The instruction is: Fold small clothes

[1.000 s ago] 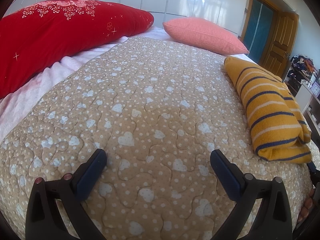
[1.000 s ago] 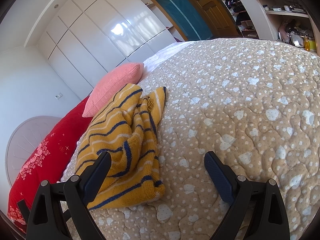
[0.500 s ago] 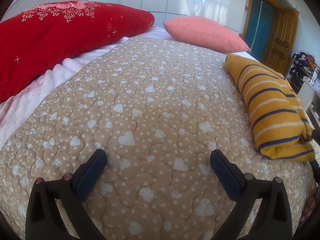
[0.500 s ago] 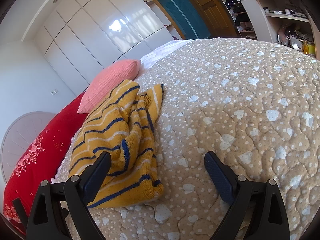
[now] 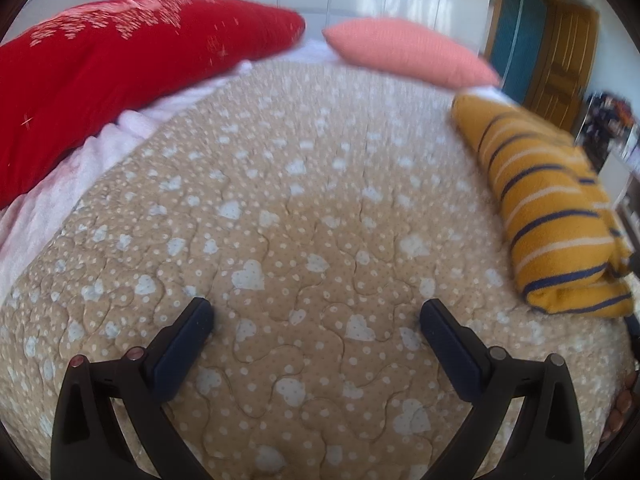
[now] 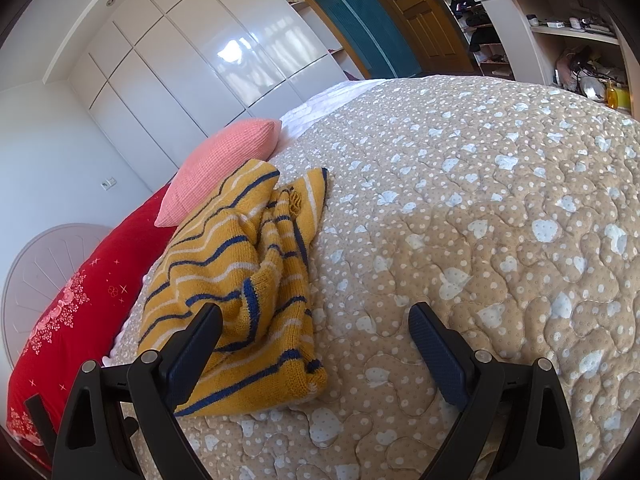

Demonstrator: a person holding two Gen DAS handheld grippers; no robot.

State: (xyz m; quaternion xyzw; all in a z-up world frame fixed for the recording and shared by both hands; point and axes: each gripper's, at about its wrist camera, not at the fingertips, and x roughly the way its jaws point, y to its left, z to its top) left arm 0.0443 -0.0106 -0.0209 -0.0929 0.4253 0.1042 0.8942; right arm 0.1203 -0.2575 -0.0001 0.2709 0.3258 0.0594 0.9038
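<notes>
- on the bed, a tan quilt [image 5: 304, 184] printed with pale hearts and dots is covering most of the surface in both views.
- the left gripper [image 5: 316, 316] is hovering over bare quilt, its jaws standing wide apart and gripping nothing.
- the right gripper [image 6: 314, 320] is likewise standing wide open and gripping nothing; its left finger [image 6: 192, 354] is overlapping the near edge of the garment in the picture, but contact cannot be confirmed.
- the striped sweater [image 6: 240, 280], mustard yellow with navy and white bands, is lying folded in a loose bundle on the quilt, to the left in the right wrist view.
- in the left wrist view the same striped sweater [image 5: 548, 216] is lying at the right edge of the bed, well apart from the left gripper.
- a pink pillow [image 6: 220, 166] is sitting just behind the sweater, and a red pillow [image 5: 120, 76] is lying further along the head of the bed.
- the left wrist view is showing some blur.
</notes>
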